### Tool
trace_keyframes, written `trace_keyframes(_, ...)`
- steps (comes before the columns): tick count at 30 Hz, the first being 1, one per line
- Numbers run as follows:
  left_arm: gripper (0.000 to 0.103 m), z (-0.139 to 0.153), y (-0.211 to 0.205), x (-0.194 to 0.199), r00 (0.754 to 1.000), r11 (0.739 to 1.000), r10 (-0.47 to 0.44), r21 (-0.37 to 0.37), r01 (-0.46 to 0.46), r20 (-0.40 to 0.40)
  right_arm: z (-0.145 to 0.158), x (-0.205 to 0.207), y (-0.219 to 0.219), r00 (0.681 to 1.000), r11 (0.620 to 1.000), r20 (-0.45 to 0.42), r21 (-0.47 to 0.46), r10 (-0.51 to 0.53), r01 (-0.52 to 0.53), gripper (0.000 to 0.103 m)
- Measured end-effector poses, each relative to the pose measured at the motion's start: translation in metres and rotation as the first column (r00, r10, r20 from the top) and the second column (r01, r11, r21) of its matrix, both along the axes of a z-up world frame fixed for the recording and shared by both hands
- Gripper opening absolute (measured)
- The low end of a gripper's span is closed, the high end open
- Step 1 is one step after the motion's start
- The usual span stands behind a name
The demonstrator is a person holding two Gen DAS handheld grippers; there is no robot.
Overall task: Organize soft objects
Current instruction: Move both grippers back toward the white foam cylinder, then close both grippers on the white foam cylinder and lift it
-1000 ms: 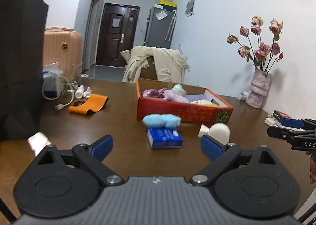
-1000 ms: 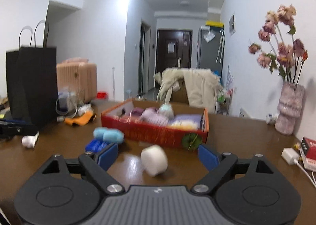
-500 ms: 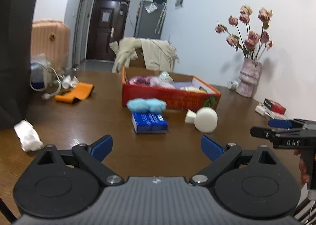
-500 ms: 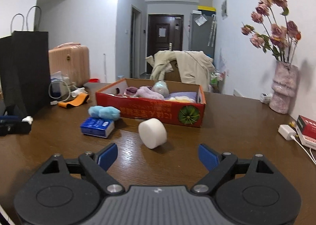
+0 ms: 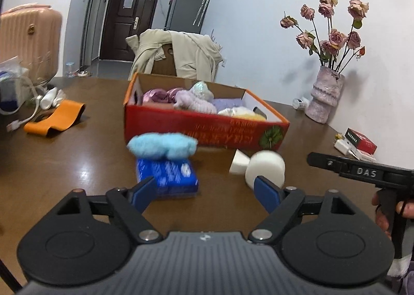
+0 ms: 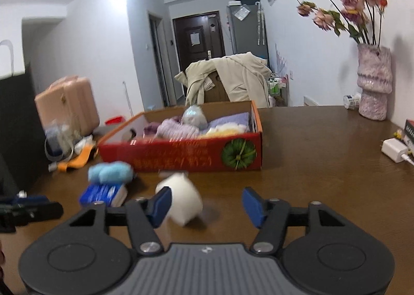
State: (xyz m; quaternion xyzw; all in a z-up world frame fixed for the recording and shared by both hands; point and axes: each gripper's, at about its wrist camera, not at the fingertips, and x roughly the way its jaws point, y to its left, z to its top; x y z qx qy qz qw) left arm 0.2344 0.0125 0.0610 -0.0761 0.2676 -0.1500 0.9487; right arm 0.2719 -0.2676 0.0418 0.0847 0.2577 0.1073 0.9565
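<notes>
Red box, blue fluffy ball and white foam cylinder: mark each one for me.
red box [image 5: 196,130], left wrist view, front wall.
blue fluffy ball [image 5: 162,145], left wrist view, middle of its fluff.
white foam cylinder [image 6: 185,199], right wrist view, curved side.

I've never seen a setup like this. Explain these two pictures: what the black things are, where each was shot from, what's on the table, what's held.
No robot here: a person holds a hand tool with two blue-tipped fingers in each hand, with a camera on each looking forward. One picture looks over the left gripper, the other over the right gripper.

On the brown table sit a red box of soft things, a blue fluffy puff on a blue packet, and a white foam roll.

Nothing is held; both sets of jaws are closing, the right around the roll.
</notes>
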Motion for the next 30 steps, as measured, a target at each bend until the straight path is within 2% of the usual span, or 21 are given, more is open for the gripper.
trace_keyframes(2,0.083,0.003,-0.007,0.014,1.0,1.0,-0.008,0.008,0.008,0.009,-0.004,0.02,0.001,0.999,1.0,-0.031,0.002,0.011,-0.011,0.054)
trace_keyframes(3,0.082,0.005,-0.011,0.021,1.0,1.0,-0.013,0.009,0.013,0.012,-0.007,0.027,0.002,0.999,1.0,-0.038,0.0,0.017,-0.017,0.048)
trace_keyframes(6,0.082,0.005,-0.022,0.038,1.0,1.0,-0.027,0.016,0.027,0.01,-0.018,0.046,0.006,0.997,0.999,-0.069,0.007,0.043,-0.043,0.045)
trace_keyframes(8,0.082,0.003,-0.026,0.046,0.999,0.999,-0.038,0.018,0.038,0.006,-0.021,0.046,0.015,0.989,0.991,-0.054,-0.004,0.134,-0.135,0.043)
trace_keyframes(10,0.082,-0.002,-0.028,0.053,0.999,0.999,-0.043,0.016,0.043,-0.01,-0.019,0.039,0.026,0.961,0.962,-0.043,-0.012,0.273,-0.273,0.043)
trace_keyframes(12,0.081,-0.01,-0.029,0.062,0.999,0.999,-0.035,0.014,0.035,-0.037,-0.016,0.032,0.031,0.943,0.943,-0.032,-0.018,0.332,-0.333,0.041)
trace_keyframes(15,0.073,-0.02,-0.03,0.069,0.995,0.999,-0.053,-0.01,0.053,-0.078,-0.018,0.037,0.023,0.956,0.958,-0.054,0.015,0.287,-0.287,0.042)
trace_keyframes(18,0.062,-0.027,-0.033,0.07,0.986,0.993,-0.113,-0.044,0.108,-0.125,-0.03,0.051,0.014,0.958,0.963,-0.119,0.096,0.262,-0.252,0.044)
trace_keyframes(23,0.061,-0.033,-0.037,0.061,0.972,0.985,-0.158,-0.093,0.143,-0.175,-0.039,0.053,0.012,0.942,0.945,-0.147,0.176,0.302,-0.276,0.041)
trace_keyframes(26,0.055,-0.04,-0.037,0.056,0.961,0.978,-0.184,-0.135,0.158,-0.208,-0.043,0.053,0.009,0.936,0.94,-0.161,0.199,0.312,-0.278,0.035)
trace_keyframes(30,0.041,-0.05,-0.037,0.058,0.949,0.973,-0.194,-0.171,0.154,-0.248,-0.049,0.052,0.011,0.932,0.938,-0.193,0.225,0.307,-0.263,0.025)
